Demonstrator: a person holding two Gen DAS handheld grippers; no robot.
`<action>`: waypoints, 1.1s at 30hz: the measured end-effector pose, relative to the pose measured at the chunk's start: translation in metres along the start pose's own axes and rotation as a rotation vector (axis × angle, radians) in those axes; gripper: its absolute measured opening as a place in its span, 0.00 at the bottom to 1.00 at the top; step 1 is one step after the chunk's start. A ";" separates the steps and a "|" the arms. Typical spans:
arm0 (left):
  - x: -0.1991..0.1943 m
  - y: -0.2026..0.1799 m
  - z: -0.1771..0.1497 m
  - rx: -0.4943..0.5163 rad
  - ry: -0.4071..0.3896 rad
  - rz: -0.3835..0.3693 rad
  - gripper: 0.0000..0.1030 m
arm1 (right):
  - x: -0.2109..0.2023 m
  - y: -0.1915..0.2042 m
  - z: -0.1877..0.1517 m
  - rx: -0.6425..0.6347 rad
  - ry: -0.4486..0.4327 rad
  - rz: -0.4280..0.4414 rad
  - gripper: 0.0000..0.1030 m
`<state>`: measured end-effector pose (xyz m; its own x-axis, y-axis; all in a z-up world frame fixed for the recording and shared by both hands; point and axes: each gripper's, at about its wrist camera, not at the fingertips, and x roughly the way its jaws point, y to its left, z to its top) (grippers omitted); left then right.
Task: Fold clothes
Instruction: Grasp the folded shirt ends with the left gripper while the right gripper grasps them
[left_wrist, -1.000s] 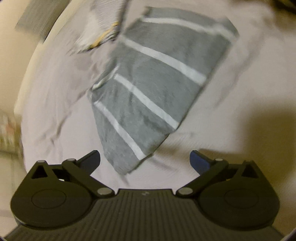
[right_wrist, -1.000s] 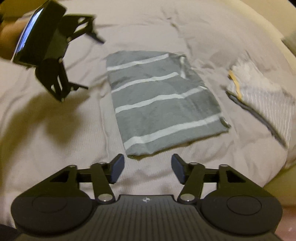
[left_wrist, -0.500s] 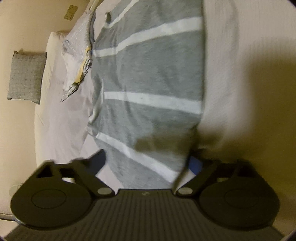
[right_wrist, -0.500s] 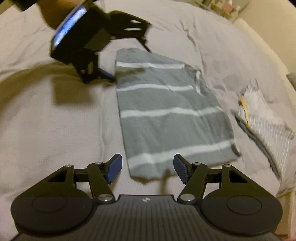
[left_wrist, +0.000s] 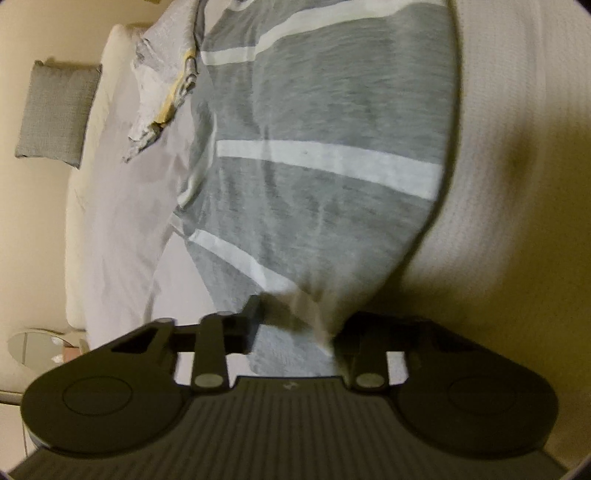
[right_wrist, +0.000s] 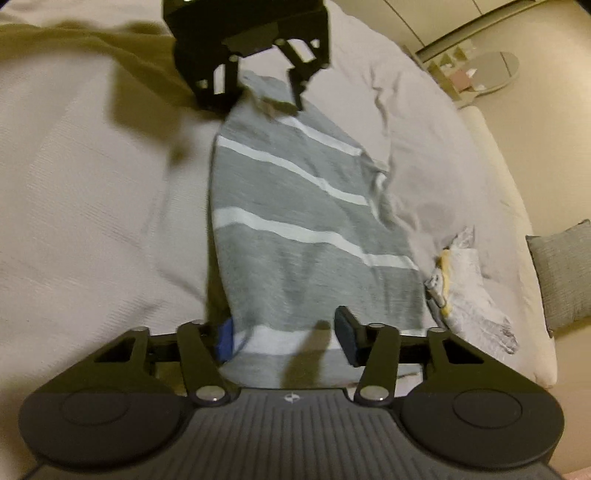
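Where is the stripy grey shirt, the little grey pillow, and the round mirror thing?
Striped grey shirt (right_wrist: 295, 266): right wrist view, on the plain grey band between two white stripes.
Grey pillow (left_wrist: 55, 110): left wrist view, middle of its woven front.
Round mirror (right_wrist: 495, 70): right wrist view, on its shiny face.

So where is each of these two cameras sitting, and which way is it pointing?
Left wrist: sits on the left gripper, looking down along its fingers at one end of the striped shirt, bunched between them.
Right wrist: sits on the right gripper, facing the opposite end; its fingers straddle that hem, and the left gripper shows at the far end.
Shared: the shirt, the bed, the folded pile, the pillow.
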<state>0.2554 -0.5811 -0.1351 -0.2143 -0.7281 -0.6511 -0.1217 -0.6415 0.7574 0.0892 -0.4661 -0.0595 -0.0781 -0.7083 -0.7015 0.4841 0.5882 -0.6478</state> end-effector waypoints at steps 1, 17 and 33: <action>-0.001 0.000 0.001 -0.006 0.007 -0.009 0.21 | 0.000 -0.001 -0.001 -0.010 -0.003 0.000 0.31; -0.085 0.068 0.032 -0.239 0.022 0.042 0.04 | -0.059 -0.086 -0.010 0.002 -0.062 0.081 0.01; -0.095 0.223 0.151 -0.396 0.014 0.139 0.04 | -0.096 -0.264 -0.071 0.021 -0.176 -0.008 0.01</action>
<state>0.1024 -0.6191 0.1031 -0.1892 -0.8159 -0.5463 0.2902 -0.5780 0.7627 -0.0931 -0.5259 0.1574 0.0711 -0.7712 -0.6327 0.5026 0.5756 -0.6451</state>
